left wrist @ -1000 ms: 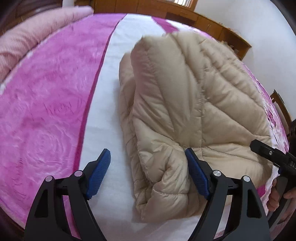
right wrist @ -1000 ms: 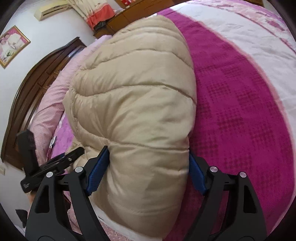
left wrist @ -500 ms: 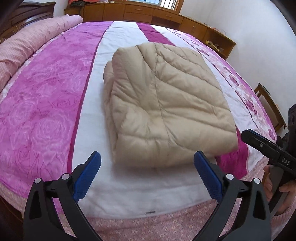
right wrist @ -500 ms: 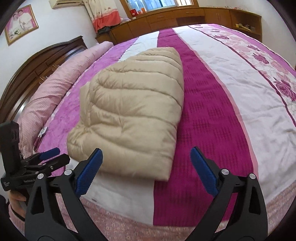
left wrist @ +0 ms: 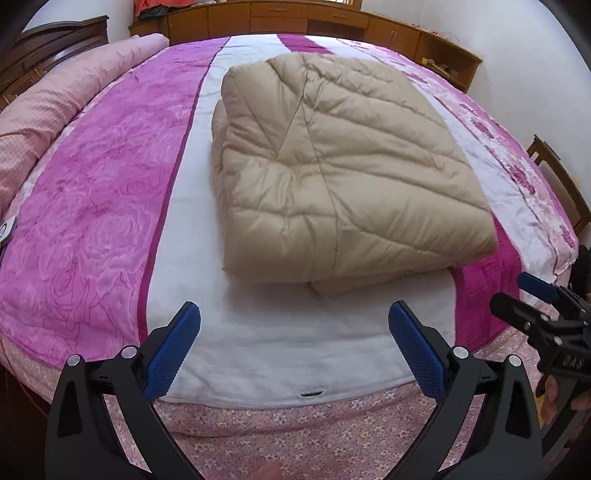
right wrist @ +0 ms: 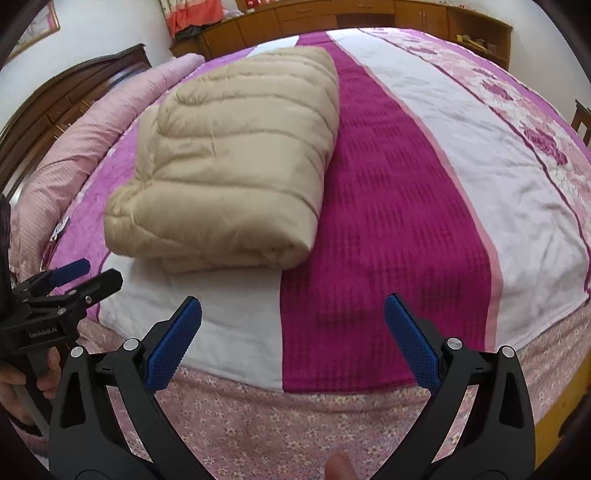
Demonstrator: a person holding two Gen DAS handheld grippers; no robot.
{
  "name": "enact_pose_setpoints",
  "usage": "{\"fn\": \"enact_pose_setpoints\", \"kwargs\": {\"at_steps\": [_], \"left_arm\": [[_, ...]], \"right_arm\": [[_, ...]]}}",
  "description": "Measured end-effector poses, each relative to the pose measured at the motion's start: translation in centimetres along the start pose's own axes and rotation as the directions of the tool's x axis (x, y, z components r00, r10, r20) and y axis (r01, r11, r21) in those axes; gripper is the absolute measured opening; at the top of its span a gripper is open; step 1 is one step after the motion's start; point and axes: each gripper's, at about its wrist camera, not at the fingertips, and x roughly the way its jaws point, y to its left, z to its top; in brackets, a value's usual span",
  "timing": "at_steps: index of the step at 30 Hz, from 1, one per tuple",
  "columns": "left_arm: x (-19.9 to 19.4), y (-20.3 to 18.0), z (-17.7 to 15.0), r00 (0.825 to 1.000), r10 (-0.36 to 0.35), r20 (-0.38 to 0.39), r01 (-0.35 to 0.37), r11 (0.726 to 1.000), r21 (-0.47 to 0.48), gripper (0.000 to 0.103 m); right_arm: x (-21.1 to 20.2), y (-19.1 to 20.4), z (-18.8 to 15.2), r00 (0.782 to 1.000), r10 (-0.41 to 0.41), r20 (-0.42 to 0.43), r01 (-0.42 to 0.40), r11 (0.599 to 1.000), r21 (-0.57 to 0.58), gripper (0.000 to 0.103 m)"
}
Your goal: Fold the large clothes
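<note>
A beige quilted down coat [left wrist: 332,166] lies folded into a thick rectangle on the bed; it also shows in the right wrist view [right wrist: 236,158]. My left gripper [left wrist: 293,345] is open and empty, hanging over the bed's near edge, short of the coat. My right gripper [right wrist: 293,341] is open and empty, near the bed's edge, to the right of the coat. Each gripper shows at the side of the other's view: the right one [left wrist: 532,306], the left one [right wrist: 74,280].
The bed carries a pink, magenta and white striped cover [left wrist: 92,206] with a floral skirt [left wrist: 295,432]. A rolled pink quilt [left wrist: 55,96] lies at the far left. Wooden cabinets [left wrist: 332,18] line the back wall. A wooden chair [left wrist: 561,184] stands at the right.
Both grippers have let go of the coat and pulled back towards the bed's near edge. The coat has dropped flat on the bed in its folded shape.
</note>
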Motion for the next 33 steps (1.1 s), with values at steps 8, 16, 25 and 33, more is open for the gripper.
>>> {"fn": "enact_pose_setpoints", "kwargs": {"at_steps": [8, 16, 25, 33], "left_arm": [[1.3, 0.1, -0.7, 0.998, 0.023, -0.058, -0.026, 0.998, -0.055, 0.097], [2.1, 0.0, -1.3, 0.995, 0.028, -0.093, -0.036, 0.996, -0.085, 0.097], [1.7, -0.4, -1.2, 0.996, 0.044, -0.080, -0.049, 0.997, -0.065, 0.097], [1.7, -0.2, -1.1, 0.996, 0.048, -0.077, -0.053, 0.996, -0.070, 0.097]], "right_arm": [[0.7, 0.5, -0.7, 1.000, 0.000, -0.008, 0.000, 1.000, -0.009, 0.098], [0.9, 0.4, -0.7, 1.000, 0.004, -0.016, -0.004, 1.000, -0.002, 0.098], [1.0, 0.8, -0.6, 1.000, 0.000, -0.022, 0.000, 1.000, -0.010, 0.098], [1.4, 1.0, -0.7, 0.999, -0.004, -0.032, 0.004, 1.000, -0.015, 0.098]]}}
